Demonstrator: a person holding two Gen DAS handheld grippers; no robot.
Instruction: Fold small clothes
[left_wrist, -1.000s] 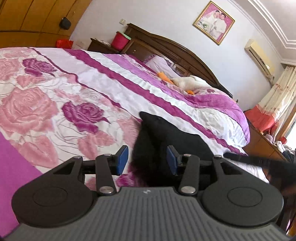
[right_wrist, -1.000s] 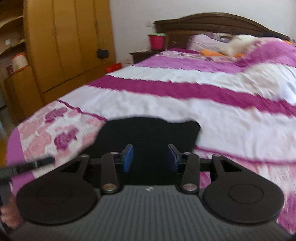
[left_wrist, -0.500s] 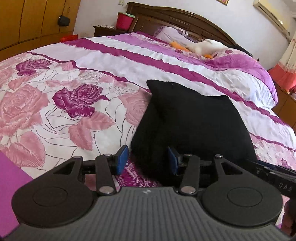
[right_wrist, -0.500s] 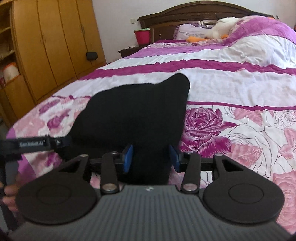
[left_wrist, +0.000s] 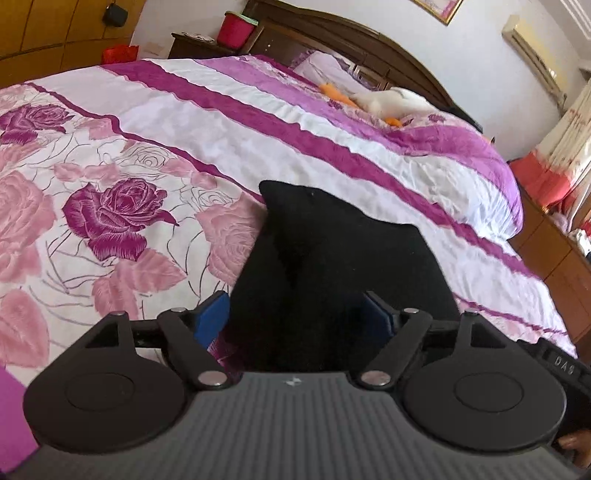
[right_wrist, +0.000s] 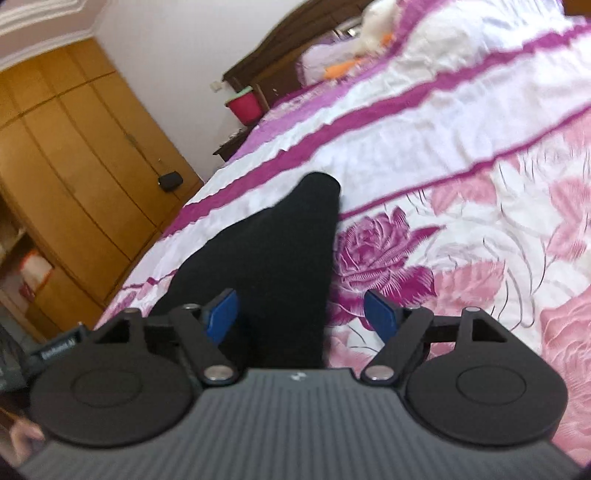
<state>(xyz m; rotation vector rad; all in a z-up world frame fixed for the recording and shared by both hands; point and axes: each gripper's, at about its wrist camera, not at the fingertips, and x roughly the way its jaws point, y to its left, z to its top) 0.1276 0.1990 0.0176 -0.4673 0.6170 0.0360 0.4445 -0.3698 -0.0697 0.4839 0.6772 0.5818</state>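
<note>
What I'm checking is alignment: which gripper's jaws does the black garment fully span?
The left gripper; between the right gripper's jaws, bedspread shows beside the black garment.

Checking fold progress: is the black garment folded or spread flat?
Folded over, not flat: the black garment shows an overlapping layer and sits as a compact bundle on the bedspread. How many folds, cannot tell.

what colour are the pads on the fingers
Blue, on both grippers; the pads show best in the right wrist view.

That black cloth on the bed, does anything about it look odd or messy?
The black cloth lies skewed across the floral bedspread, one corner poking up in a point. Otherwise nothing looks spilled or damaged.
</note>
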